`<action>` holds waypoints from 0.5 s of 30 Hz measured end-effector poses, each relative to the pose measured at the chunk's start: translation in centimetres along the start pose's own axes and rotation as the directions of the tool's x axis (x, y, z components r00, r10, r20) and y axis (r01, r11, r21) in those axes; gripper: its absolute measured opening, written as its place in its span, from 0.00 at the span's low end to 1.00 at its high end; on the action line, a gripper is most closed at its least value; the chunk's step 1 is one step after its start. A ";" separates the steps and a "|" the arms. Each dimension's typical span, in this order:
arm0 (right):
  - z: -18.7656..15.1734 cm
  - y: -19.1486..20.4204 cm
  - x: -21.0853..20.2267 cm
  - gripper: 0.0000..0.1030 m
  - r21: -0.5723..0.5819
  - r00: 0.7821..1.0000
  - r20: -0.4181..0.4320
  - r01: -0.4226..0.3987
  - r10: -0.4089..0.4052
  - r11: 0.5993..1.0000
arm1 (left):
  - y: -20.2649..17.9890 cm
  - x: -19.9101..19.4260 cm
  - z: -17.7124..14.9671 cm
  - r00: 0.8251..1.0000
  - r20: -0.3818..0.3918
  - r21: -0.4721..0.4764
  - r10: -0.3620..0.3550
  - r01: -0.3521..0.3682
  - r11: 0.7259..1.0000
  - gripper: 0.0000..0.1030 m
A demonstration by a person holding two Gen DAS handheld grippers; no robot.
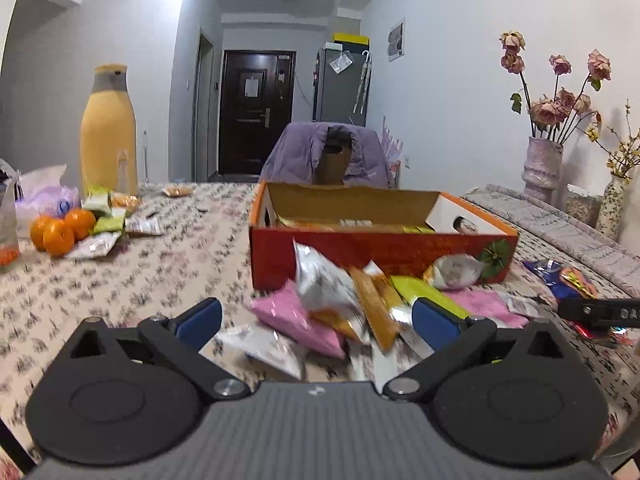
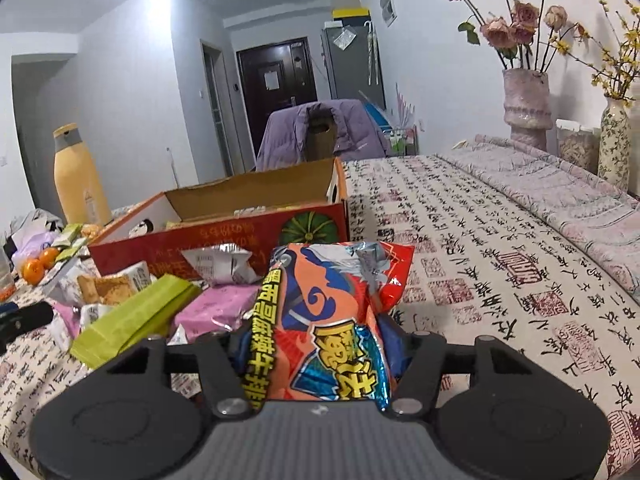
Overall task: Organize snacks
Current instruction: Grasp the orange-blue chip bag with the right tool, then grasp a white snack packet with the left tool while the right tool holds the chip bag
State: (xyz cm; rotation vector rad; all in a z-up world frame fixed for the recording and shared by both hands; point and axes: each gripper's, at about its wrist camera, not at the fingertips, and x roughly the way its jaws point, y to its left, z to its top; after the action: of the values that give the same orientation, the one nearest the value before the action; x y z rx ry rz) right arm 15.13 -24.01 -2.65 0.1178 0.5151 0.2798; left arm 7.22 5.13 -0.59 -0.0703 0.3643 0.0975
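An open red cardboard box (image 1: 380,256) (image 2: 224,236) stands on the table with a few snack packets inside. A pile of loose packets lies in front of it: pink (image 1: 296,320), silver (image 1: 324,280), orange (image 1: 374,308) and green (image 2: 132,320) ones. My left gripper (image 1: 318,320) is open just before the pile, its blue pads on either side of it, holding nothing. My right gripper (image 2: 320,340) is shut on a red-orange snack bag (image 2: 332,312), held upright to the right of the pile, near the box's right front corner.
Oranges (image 1: 60,230) and more packets (image 1: 108,216) lie at the left by a tall yellow bottle (image 1: 108,132). Vases with flowers (image 1: 544,168) and a jar stand at the right wall. A chair with a purple jacket (image 1: 324,152) is behind the box. Patterned tablecloth (image 2: 480,260) stretches right.
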 end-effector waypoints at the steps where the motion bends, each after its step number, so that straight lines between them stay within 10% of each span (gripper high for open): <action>1: 0.0 0.0 0.0 0.57 0.001 1.000 0.003 0.001 -0.001 1.000 | 0.1 0.2 0.4 1.000 0.004 0.006 0.000 0.000 1.000 1.00; 15: 0.4 0.0 0.5 0.57 -0.003 1.000 -0.001 0.016 -0.016 1.000 | 2.1 5.5 4.1 0.996 -0.080 -0.096 -0.031 0.023 0.995 0.61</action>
State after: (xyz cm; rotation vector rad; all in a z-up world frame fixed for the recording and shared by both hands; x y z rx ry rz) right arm 15.70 -23.86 -2.55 0.1102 0.5161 0.2651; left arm 13.52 8.04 1.16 -0.1737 0.4401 0.0852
